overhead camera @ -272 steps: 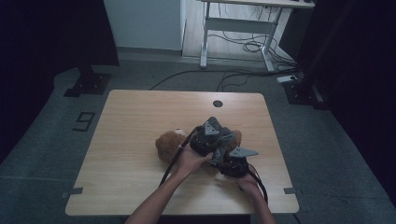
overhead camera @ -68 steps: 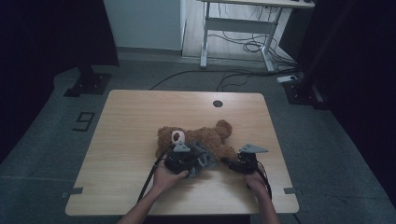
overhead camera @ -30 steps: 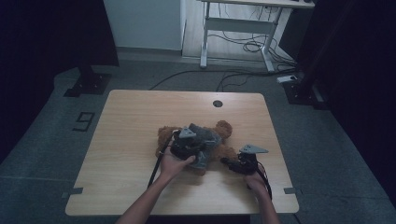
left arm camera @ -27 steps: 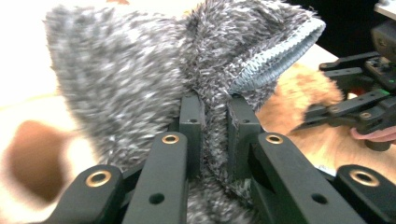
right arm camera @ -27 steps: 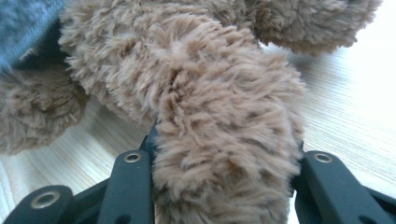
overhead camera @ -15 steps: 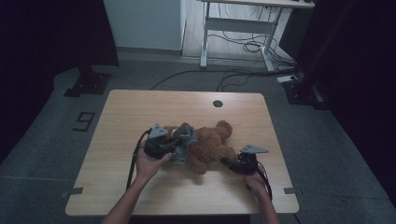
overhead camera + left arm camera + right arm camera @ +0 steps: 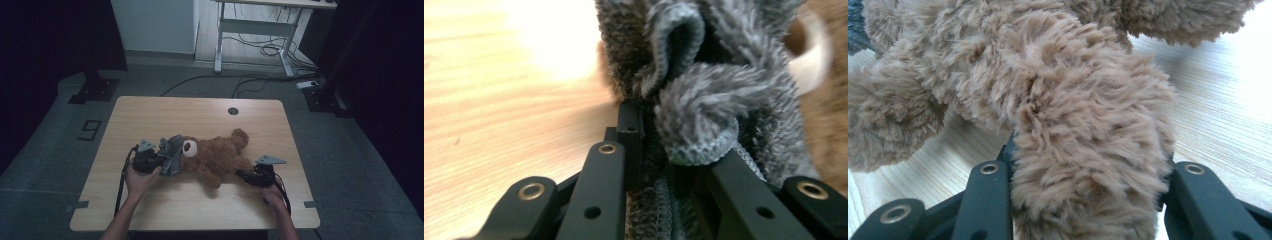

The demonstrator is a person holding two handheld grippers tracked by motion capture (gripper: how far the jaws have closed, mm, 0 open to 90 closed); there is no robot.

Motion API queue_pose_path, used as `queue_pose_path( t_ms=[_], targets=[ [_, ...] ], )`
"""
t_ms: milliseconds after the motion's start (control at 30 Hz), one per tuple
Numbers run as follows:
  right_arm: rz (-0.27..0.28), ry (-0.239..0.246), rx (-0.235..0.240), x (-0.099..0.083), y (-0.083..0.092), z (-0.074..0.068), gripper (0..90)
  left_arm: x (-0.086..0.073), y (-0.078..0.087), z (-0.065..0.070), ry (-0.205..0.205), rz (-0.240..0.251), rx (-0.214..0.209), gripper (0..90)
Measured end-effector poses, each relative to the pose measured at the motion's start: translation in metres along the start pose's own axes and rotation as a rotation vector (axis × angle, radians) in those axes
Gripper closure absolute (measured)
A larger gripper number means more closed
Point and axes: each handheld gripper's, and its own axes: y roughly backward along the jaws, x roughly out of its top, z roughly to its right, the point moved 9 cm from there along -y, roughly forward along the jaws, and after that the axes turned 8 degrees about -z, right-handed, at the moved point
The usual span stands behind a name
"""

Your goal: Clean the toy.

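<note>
A brown teddy bear [image 7: 222, 155] lies across the middle of the wooden table [image 7: 200, 112], its head to the left. A grey fuzzy cloth [image 7: 171, 154] is bunched against the bear's head. My left gripper [image 7: 162, 161] is shut on this cloth; in the left gripper view the cloth [image 7: 704, 100] is folded between the jaws of the left gripper [image 7: 664, 150], with the bear's pale muzzle [image 7: 811, 55] behind. My right gripper [image 7: 243, 175] is shut on one of the bear's limbs at the right. In the right gripper view that furry limb [image 7: 1088, 115] bulges between the jaws of the right gripper [image 7: 1088, 170].
A round cable hole [image 7: 232, 110] sits near the table's far edge. Behind the table stand a white desk frame [image 7: 250, 30] with cables on the floor and a dark stand base [image 7: 92, 87] at the left. Bare wood lies in front of the bear.
My left gripper has moved to the left with the grey cloth, from over the bear's body to beside its head. The right gripper has stayed on the limb.
</note>
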Motion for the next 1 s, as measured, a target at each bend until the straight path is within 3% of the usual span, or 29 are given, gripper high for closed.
queue_pose_path(
  t_ms=[200,367,400,467,533,567,600,667,800,833,867,900,933,1000],
  targets=[
    [-0.001,-0.005,-0.002,0.000,-0.001,0.001,54.1,-0.013,-0.014,-0.016,0.022,-0.062,0.044,79.5],
    [-0.004,-0.011,-0.001,-0.001,-0.001,0.002,54.0,0.001,0.002,-0.016,0.014,-0.015,0.051,79.5],
    [-0.005,-0.018,0.000,-0.002,-0.001,0.002,53.9,0.015,0.018,-0.010,-0.002,0.036,0.041,79.5],
    [-0.003,-0.024,0.000,-0.002,-0.001,0.003,53.9,0.030,0.033,0.004,-0.030,0.090,0.021,79.5],
    [0.000,-0.031,0.003,-0.002,-0.002,0.003,53.8,0.043,0.044,0.024,-0.068,0.133,-0.016,79.4],
    [0.000,-0.031,0.003,-0.002,-0.002,0.003,53.8,0.043,0.044,0.024,-0.068,0.133,-0.016,79.3],
    [0.001,-0.027,0.004,-0.002,-0.002,0.003,53.8,0.052,0.048,0.050,-0.115,0.152,-0.059,79.3],
    [0.001,-0.026,0.003,-0.002,-0.002,0.002,53.7,0.059,0.046,0.077,-0.162,0.162,-0.105,79.3],
    [0.003,-0.020,0.003,-0.002,-0.002,0.003,53.8,0.067,0.023,0.122,-0.233,0.129,-0.161,79.1],
    [0.003,-0.020,0.003,-0.002,-0.002,0.003,53.8,0.067,0.023,0.122,-0.233,0.129,-0.161,79.1],
    [0.000,-0.018,0.003,-0.002,-0.002,0.003,53.7,0.064,0.002,0.136,-0.252,0.081,-0.170,79.0],
    [-0.001,-0.018,0.002,-0.002,-0.001,0.003,53.7,0.064,0.002,0.136,-0.252,0.081,-0.170,78.9],
    [-0.002,-0.015,0.002,-0.003,-0.001,0.003,53.8,0.058,-0.018,0.139,-0.259,0.037,-0.143,78.8],
    [-0.005,-0.010,0.004,-0.003,0.000,0.003,53.8,0.053,-0.029,0.131,-0.251,0.022,-0.126,78.9]
  ],
)
